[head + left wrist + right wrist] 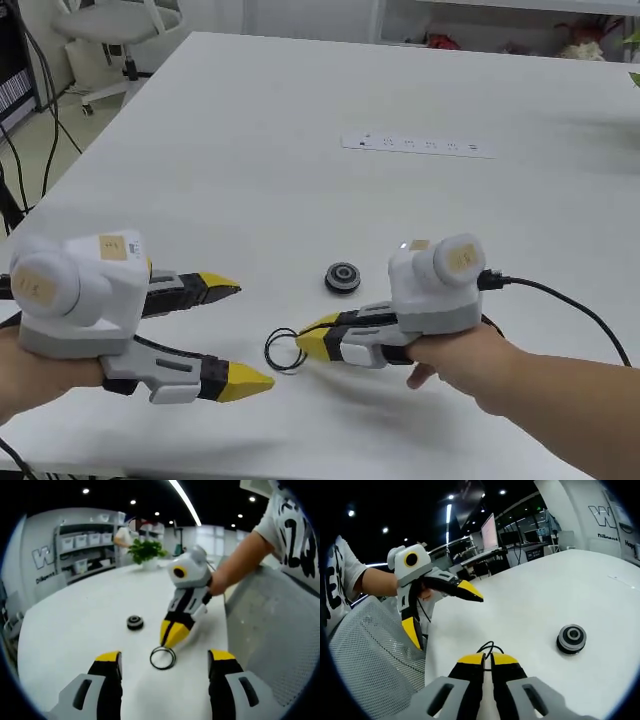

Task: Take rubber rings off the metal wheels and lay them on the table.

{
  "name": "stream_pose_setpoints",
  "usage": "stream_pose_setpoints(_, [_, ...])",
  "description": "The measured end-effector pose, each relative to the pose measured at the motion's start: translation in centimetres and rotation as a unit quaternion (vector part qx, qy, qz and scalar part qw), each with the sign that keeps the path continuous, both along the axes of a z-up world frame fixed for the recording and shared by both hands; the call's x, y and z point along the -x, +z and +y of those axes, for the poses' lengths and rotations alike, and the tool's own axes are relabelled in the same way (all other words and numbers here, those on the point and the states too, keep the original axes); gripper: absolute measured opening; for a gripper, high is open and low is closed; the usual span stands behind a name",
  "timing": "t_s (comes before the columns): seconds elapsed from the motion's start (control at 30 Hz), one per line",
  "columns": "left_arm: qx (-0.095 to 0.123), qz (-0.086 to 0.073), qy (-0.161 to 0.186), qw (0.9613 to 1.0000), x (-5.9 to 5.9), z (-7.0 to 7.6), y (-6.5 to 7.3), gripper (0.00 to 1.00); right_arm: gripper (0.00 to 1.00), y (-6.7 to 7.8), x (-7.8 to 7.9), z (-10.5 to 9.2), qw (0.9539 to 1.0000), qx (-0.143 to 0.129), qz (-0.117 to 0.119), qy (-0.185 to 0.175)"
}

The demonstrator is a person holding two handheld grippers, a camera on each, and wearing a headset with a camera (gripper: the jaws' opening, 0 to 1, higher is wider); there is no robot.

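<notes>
- Head view: on the wide white table (300,150), a small round metal wheel with a dark rim (342,278) lies flat near the middle. A thin black rubber ring (268,350) lies on the tabletop near the wheel, at its 7 o'clock and off it.
- The right gripper (318,340) reaches in from 3 o'clock with its yellow-tipped jaws pressed together at the ring's edge. The left gripper (232,332), at 9 o'clock, has its jaws spread wide with nothing between them.
- A flat white power strip (417,145) lies well apart at 12 o'clock.
- Left gripper view: the ring (163,669) lies flat between the left gripper's (165,657) parted tips. The right gripper's (172,635) clenched tip touches the ring's far edge. The wheel (135,622) sits at 11 o'clock.
- Right gripper view: the right gripper's (487,659) jaws are clamped together. Black loops of the ring (489,643) poke out just past the tips, so it seems pinched there. I cannot tell whether this is one ring or two overlapping.
- The wheel (571,638) stands apart at 2 o'clock, and the wide-open left gripper (445,618) is at 10 o'clock.
- Handling, as a judgement: the ring looks light, soft and floppy. It would likely sag and cling to the pads, so nip a short stretch of its cord. The wheel looks stiff and heavier, and is best held by its rim.
</notes>
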State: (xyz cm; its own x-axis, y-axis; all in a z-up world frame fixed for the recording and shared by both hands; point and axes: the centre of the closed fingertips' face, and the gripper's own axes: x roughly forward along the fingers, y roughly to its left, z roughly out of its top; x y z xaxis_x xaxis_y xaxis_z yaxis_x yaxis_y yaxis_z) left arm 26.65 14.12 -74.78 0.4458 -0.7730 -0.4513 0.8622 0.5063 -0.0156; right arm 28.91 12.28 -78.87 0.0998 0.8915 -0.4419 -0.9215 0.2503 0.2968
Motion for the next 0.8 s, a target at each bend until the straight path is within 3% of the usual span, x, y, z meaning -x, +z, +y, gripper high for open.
stream_pose_setpoints(0.43, [-0.002, 0.0, 0.0, 1.0, 0.0, 0.0, 0.2, 0.71, 0.14, 1.2, 0.1, -0.2, 0.9996, -0.017, -0.021, 0.007])
stream_pose_setpoints(0.8, [-0.004, -0.006, -0.001, 1.0, -0.6, -0.1, 0.7, 0.74, 0.22, 3.3, -1.3, -1.2, 0.9983, -0.043, -0.037, -0.012])
